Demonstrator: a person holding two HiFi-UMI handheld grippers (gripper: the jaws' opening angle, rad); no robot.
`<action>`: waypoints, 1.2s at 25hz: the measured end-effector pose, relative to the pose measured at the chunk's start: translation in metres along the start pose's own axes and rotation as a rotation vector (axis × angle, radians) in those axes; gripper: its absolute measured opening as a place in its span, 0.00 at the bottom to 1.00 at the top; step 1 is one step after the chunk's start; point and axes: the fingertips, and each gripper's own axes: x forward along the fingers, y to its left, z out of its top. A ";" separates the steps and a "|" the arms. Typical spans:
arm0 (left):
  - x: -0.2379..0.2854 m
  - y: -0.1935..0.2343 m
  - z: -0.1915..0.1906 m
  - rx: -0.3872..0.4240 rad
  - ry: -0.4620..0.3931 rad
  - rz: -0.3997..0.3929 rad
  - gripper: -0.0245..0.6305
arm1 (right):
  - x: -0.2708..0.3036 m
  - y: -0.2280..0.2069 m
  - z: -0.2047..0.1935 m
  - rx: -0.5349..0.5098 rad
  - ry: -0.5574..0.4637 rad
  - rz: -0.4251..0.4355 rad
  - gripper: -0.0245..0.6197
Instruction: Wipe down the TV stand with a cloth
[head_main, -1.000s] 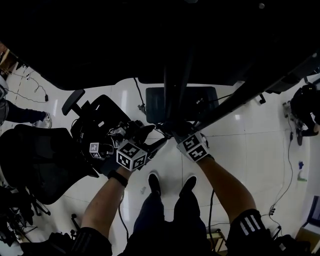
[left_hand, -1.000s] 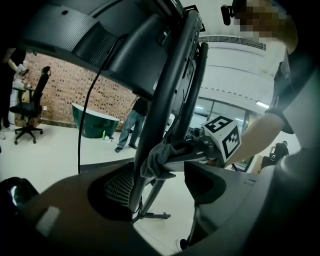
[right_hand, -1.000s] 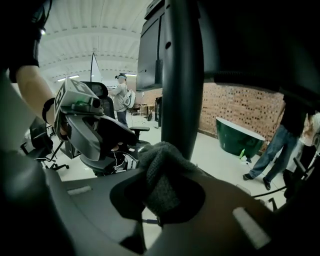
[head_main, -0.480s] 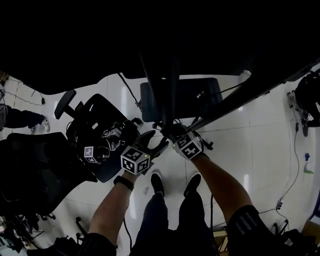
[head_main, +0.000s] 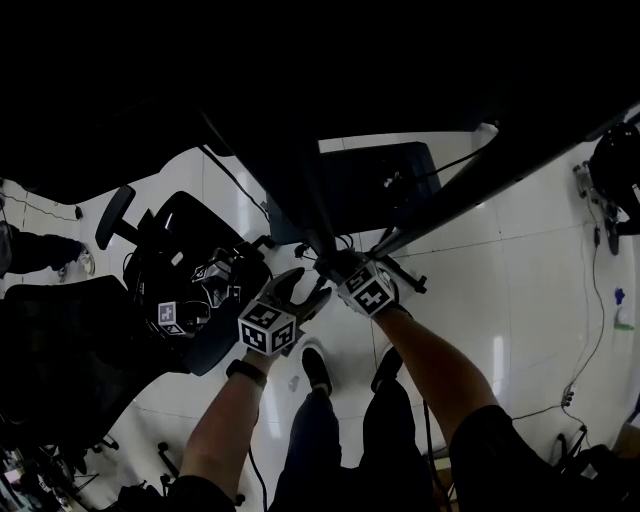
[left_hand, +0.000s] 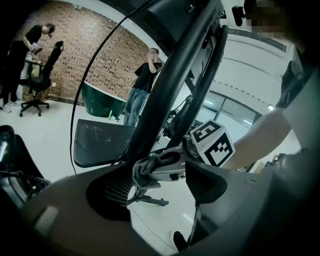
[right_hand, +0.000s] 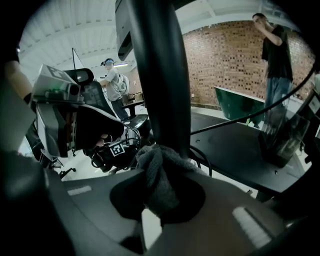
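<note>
Head view: left gripper (head_main: 303, 290) and right gripper (head_main: 338, 268) meet at the dark pole (head_main: 298, 205) of the TV stand, above a white floor (head_main: 480, 290).
Left gripper view: fingers apart with nothing between them; ahead, the grey cloth (left_hand: 146, 170) touches the pole.
Right gripper view: fingers clamped on the bunched cloth (right_hand: 159, 175), which is pressed against the pole (right_hand: 155, 75).

The right gripper (right_hand: 160, 200) and its grey cloth (right_hand: 157, 170) have shifted left along the stand's black pole (right_hand: 155, 75). The left gripper (head_main: 300, 292) has sunk slightly lower in the head view. The base plate (head_main: 375, 185) now lies farther from both, possibly through camera motion.
</note>
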 end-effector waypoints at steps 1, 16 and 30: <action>-0.002 -0.002 0.001 0.007 -0.001 -0.002 0.58 | -0.005 0.003 0.003 0.019 -0.017 0.014 0.08; -0.069 -0.195 0.176 0.243 -0.247 -0.120 0.58 | -0.288 0.036 0.150 -0.090 -0.411 0.018 0.07; -0.150 -0.401 0.361 0.549 -0.534 -0.140 0.58 | -0.580 0.051 0.307 -0.358 -0.796 -0.060 0.07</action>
